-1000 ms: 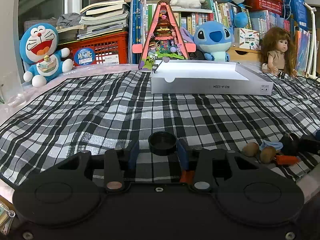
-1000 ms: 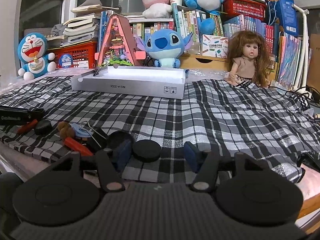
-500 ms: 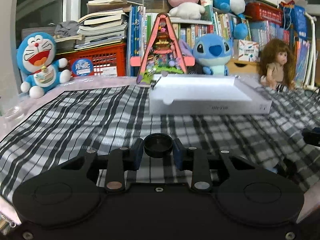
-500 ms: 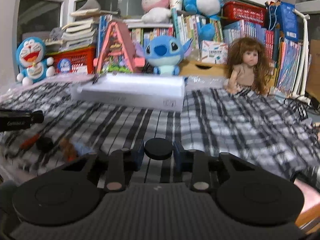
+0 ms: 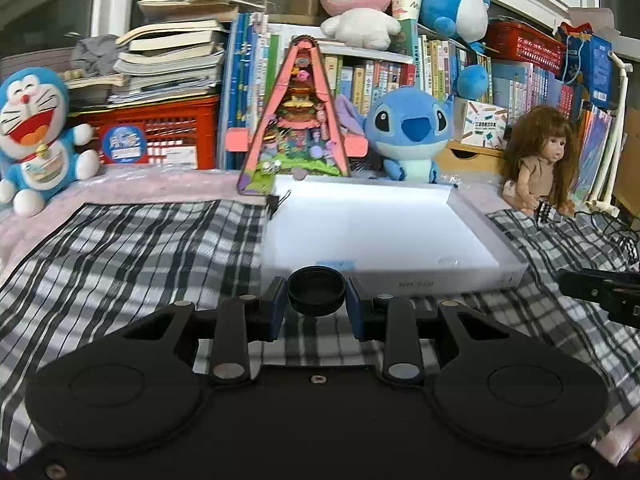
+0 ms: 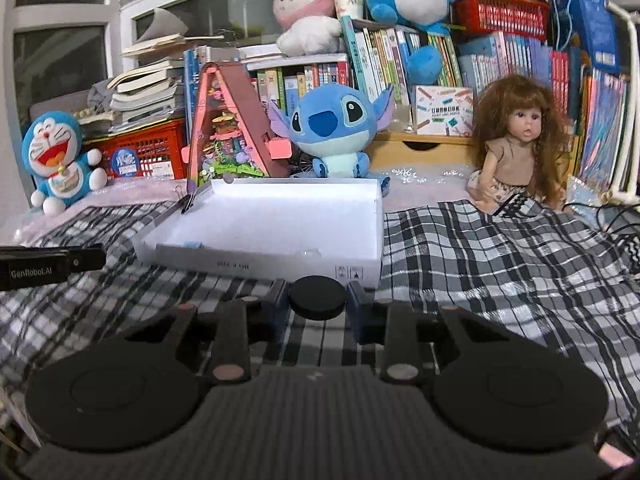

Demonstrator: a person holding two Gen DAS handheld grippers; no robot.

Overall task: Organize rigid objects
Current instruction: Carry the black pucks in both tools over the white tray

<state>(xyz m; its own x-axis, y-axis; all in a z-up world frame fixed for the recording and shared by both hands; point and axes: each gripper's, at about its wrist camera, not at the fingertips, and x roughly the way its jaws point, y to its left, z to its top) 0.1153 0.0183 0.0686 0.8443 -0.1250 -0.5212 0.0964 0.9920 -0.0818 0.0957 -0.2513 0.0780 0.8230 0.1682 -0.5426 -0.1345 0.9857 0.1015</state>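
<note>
Checked cloth covers our work surface, with plush toys, a doll and books crowding the shelves behind. Our left gripper [image 5: 317,305] pinches a black cup-shaped cap [image 5: 316,295] between nearly closed fingers; our right gripper [image 6: 317,303] clamps a flat black disc [image 6: 317,297] the same way. Both pieces hang just before the near wall of the white box [image 6: 362,216], not yet over it. We judge the risks to be clipping that wall, or the thin disc slipping from its edge-on grip.

Left gripper [image 5: 316,307] clamped on a cap [image 5: 316,294], right gripper [image 6: 317,307] clamped on a disc [image 6: 317,297], both angled downward.
</note>
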